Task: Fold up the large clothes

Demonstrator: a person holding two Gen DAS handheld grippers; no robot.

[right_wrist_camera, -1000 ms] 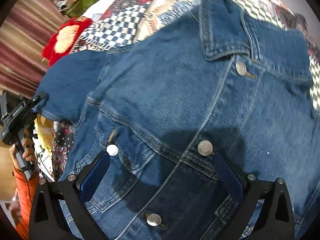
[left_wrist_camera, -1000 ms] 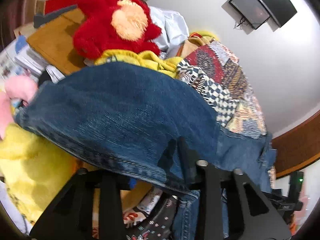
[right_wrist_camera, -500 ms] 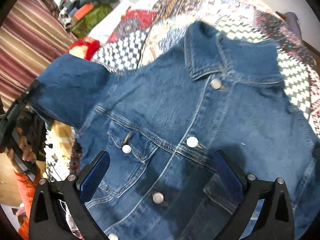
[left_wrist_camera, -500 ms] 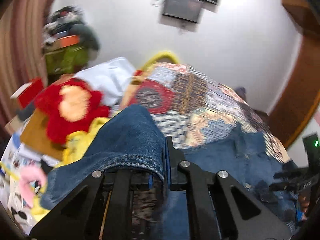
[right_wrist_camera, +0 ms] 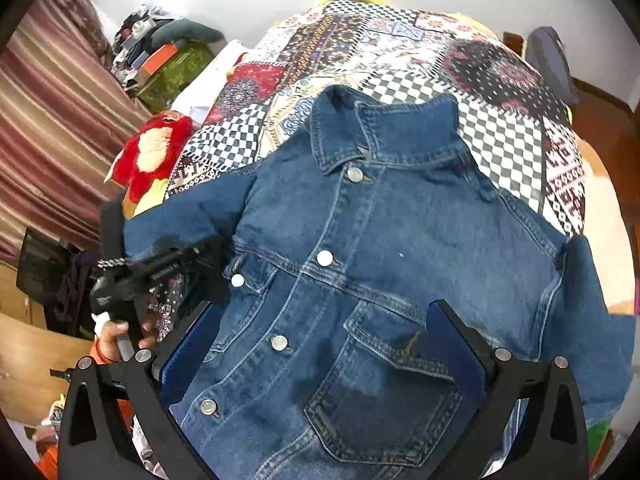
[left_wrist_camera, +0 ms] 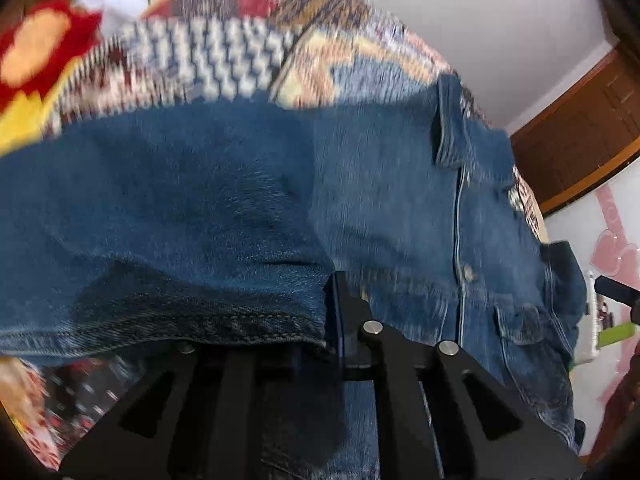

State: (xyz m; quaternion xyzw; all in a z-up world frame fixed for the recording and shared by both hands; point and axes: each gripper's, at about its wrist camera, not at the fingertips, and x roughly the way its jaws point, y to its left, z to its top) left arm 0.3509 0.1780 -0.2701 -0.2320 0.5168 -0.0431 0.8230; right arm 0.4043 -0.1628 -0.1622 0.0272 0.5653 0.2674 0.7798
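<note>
**Sleeve cuff clamped, jacket spread on quilt**

Denim jacket (right_wrist_camera: 380, 280) is seen lying front-up on a patchwork quilt (right_wrist_camera: 500, 132), collar toward the far end, buttons fastened down the placket. Its sleeve (left_wrist_camera: 168, 208) is lifted at the cuff by the left gripper (left_wrist_camera: 334, 320), whose jaws are pressed together on the cuff's stitched hem. In the right wrist view the same gripper is seen at the jacket's left edge, held by a hand (right_wrist_camera: 116, 334) above an orange sleeve. The right gripper (right_wrist_camera: 320, 354) is held over the lower front of the jacket, above the chest pocket; its jaws stand wide apart and nothing is gripped between them. A red plush toy (right_wrist_camera: 154, 152) lies beside the quilt, near a striped curtain (right_wrist_camera: 48, 140). The left wrist view is blurred.
</note>
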